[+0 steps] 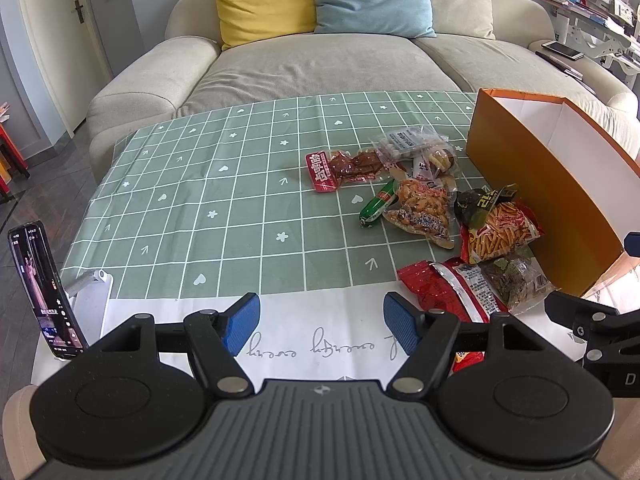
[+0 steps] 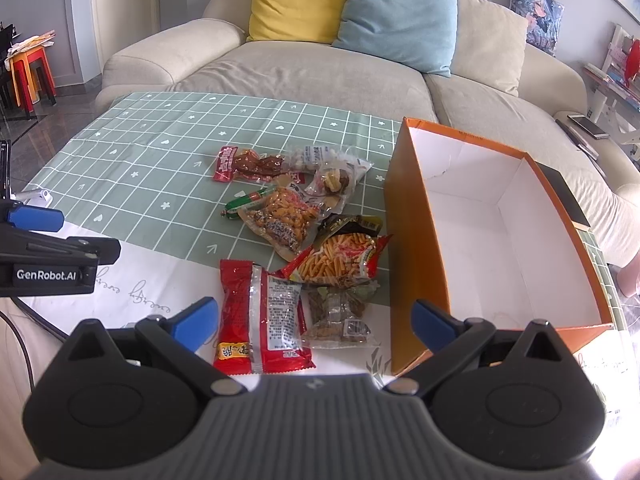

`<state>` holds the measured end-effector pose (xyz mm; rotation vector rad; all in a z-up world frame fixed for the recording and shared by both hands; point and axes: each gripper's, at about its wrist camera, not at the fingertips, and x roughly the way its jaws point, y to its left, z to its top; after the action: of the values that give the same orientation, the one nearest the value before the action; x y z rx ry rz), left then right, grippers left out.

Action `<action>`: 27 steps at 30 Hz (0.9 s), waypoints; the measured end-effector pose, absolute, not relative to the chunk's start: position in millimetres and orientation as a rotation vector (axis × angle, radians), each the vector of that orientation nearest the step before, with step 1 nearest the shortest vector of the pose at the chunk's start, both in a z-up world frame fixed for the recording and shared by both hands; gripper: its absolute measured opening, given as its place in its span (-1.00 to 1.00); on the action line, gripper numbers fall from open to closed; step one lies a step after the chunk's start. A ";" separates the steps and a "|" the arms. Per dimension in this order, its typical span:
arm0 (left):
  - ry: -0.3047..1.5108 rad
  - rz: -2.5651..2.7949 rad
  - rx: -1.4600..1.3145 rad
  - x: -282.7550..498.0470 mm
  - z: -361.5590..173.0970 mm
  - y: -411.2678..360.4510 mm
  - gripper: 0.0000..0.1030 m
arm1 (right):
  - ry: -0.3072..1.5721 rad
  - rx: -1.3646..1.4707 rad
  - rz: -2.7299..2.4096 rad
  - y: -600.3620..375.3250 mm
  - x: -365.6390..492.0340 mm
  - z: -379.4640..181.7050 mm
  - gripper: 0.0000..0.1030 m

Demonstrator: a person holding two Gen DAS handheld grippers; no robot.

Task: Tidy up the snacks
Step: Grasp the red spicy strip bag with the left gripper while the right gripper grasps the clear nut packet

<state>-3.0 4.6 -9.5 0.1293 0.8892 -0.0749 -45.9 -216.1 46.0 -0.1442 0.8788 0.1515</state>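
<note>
While both jaws stand wide apart and grasp nothing, the left hand-held gripper point(image 1: 321, 330) and the right hand-held gripper point(image 2: 314, 322) hover over a tabletop point(image 1: 208, 216) with a green checked cloth. Loose snack packets point(image 2: 296, 232) lie clustered mid-table, a red packet point(image 2: 260, 320) nearest, just left of an empty orange box point(image 2: 416, 240) with white walls inside.

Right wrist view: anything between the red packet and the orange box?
Yes: a clear packet of dark snacks lies between the red packet and the orange box, in the right wrist view.
</note>
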 end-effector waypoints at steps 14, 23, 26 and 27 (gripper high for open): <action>0.894 -0.216 0.042 -2.6 -11.7 0.2 0.25 | 0.888 -0.065 0.124 -231.6 -42.4 41.4 0.81; 0.962 -0.371 -0.054 7.6 -30.9 -20.2 0.28 | 0.976 0.059 0.098 -249.1 -32.7 12.1 0.11; 0.976 -0.386 -0.070 14.5 -37.5 -28.6 0.52 | 1.006 0.079 0.060 -257.2 -27.8 3.3 0.11; 0.994 -0.389 -0.080 18.1 -40.6 -30.8 0.52 | 1.006 0.080 0.059 -258.6 -26.5 1.8 0.11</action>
<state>18.1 -30.8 -40.6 -0.0802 0.9938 -0.3886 -26.5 -258.6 1.8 0.0804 1.0063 0.0591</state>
